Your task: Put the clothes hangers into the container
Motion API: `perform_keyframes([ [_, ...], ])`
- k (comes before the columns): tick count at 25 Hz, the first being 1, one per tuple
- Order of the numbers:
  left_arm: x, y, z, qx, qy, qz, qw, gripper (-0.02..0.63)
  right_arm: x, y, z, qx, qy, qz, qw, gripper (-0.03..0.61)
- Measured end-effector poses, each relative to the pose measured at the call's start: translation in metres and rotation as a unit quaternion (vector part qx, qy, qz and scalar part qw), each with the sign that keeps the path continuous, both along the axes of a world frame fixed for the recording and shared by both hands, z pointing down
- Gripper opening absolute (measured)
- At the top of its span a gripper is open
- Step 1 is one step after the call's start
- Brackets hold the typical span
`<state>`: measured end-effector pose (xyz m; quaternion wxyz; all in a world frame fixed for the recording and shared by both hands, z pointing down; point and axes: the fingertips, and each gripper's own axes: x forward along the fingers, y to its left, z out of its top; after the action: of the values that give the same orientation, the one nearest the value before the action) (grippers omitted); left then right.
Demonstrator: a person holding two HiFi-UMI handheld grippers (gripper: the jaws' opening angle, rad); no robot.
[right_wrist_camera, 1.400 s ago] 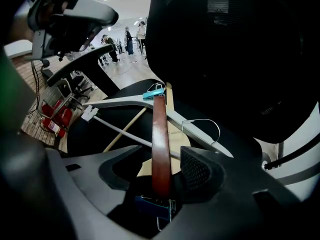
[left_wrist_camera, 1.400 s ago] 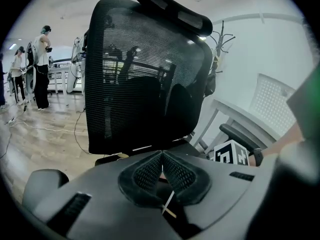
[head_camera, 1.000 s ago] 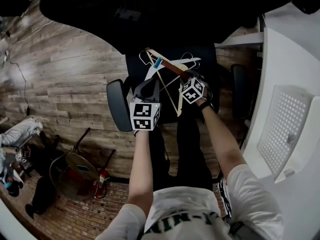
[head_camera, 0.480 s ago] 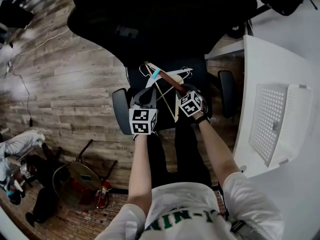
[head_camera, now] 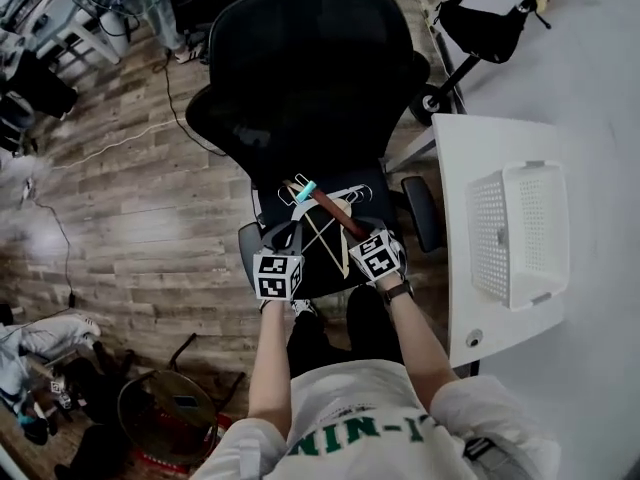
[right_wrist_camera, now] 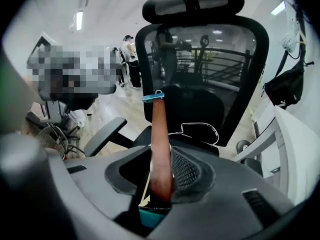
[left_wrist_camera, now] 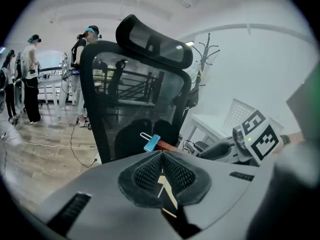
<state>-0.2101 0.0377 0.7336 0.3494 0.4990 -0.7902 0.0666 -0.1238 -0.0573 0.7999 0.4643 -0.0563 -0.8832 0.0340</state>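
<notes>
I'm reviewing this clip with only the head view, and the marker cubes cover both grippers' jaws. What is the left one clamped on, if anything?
Observer: The left gripper view shows the left gripper shut on a thin pale wooden hanger.
Operator: And the right?
Observer: Its own view shows the right gripper shut on a red-brown hanger bar.
Operator: Anything hidden behind that grip?
Observer: A blue piece shows at the bar's near end, just behind the pads.
</notes>
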Motion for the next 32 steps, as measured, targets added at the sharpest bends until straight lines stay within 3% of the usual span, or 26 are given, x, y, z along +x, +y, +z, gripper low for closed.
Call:
perform_keyframes([
  [8,0.017,0.010,-0.097,0.053,0.002,0.017,0.9985,0.015,0.012,0.011,-0.120,0.000,-0.069,0.009,0.998,0.138],
  [12,0.028,0.008,-0.140,0.066,-0.026,0.025,0.9972,0.014,0.021,0.002,-0.175,-0.019,-0.115,0.022,0.993,0.138],
  [18,0.038,-0.010,-0.202,0.090,-0.065,0.051,0.9925,0.014,0.027,-0.021,-0.249,0.003,-0.170,0.032,0.985,0.138],
  [26,0.062,-0.077,-0.247,0.119,-0.105,0.125,0.9794,0.014,0.054,-0.071,-0.304,0.033,-0.216,0.067,0.974,0.138],
  [32,0.103,-0.146,-0.265,0.142,-0.112,0.199,0.9633,0.015,0.108,-0.129,-0.327,0.071,-0.223,0.126,0.964,0.138],
])
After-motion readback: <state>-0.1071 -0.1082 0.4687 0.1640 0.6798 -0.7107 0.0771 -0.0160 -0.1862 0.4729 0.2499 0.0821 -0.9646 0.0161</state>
